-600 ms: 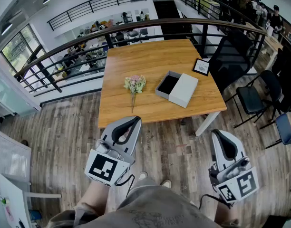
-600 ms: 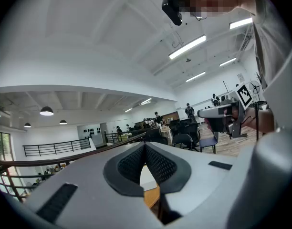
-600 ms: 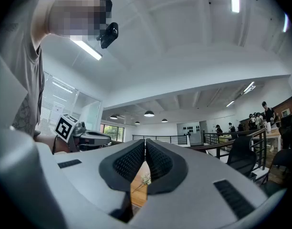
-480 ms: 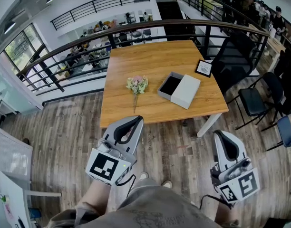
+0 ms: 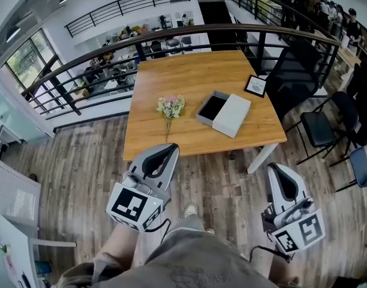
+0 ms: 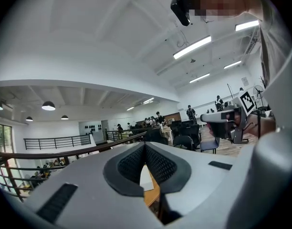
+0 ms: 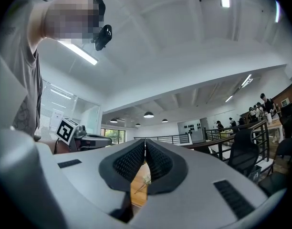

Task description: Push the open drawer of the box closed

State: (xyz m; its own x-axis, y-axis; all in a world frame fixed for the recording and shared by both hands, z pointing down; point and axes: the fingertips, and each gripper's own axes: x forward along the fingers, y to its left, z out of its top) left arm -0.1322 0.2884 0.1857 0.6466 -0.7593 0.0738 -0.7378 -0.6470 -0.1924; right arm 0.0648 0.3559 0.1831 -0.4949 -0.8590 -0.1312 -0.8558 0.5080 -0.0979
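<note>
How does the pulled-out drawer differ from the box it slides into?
The drawer shows a dark, open inside; the box is pale and closed on top. The drawer sticks out toward the flowers; the box lies nearer the table's right edge. Both lie flat on the table at the same skew.

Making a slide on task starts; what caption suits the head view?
Left gripper and right gripper, both shut, held short of the table where the box lies, drawer open, near a bouquet.
</note>
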